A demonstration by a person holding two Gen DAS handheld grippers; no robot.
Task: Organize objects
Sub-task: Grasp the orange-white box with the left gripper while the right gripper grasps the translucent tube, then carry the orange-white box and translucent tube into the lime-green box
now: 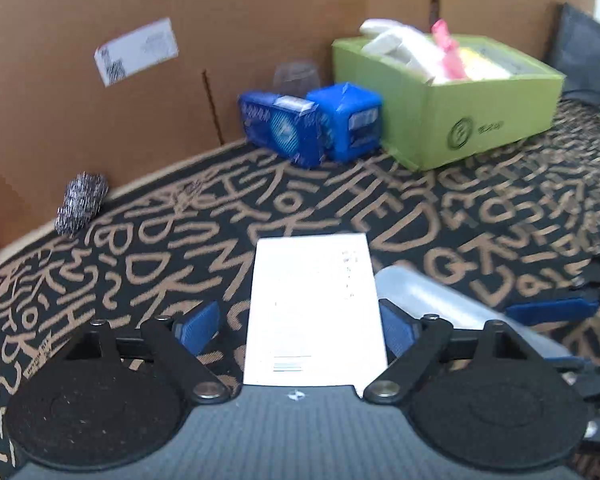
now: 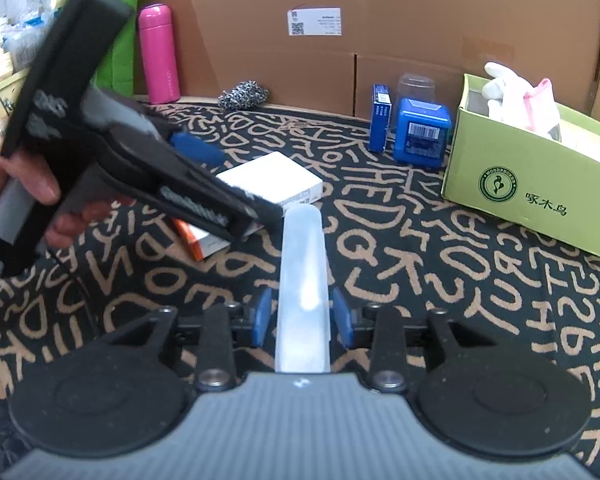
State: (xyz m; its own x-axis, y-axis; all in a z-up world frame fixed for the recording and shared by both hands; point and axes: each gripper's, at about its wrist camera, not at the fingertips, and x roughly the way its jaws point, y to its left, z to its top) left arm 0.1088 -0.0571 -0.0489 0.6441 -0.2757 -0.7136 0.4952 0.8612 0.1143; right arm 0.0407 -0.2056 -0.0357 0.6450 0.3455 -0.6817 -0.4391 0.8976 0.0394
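Note:
A white box (image 1: 312,308) lies flat on the patterned cloth between the fingers of my left gripper (image 1: 296,320). The left pad stands clear of the box and the right pad is close by its edge, so this gripper is open. A translucent plastic tube (image 2: 302,272) lies between the pads of my right gripper (image 2: 302,314), with a thin gap on each side. The right wrist view shows a hand holding the left gripper (image 2: 140,168) over the white box (image 2: 272,178), which has an orange side. The tube (image 1: 440,300) also lies beside the box's right edge.
A green carton (image 2: 532,200) with a white glove and a pink item stands at the right. Two blue boxes (image 2: 420,136) and a clear cup (image 2: 416,84) sit by the cardboard wall (image 2: 380,20). A steel scrubber (image 2: 242,94) and a pink bottle (image 2: 158,54) are further left.

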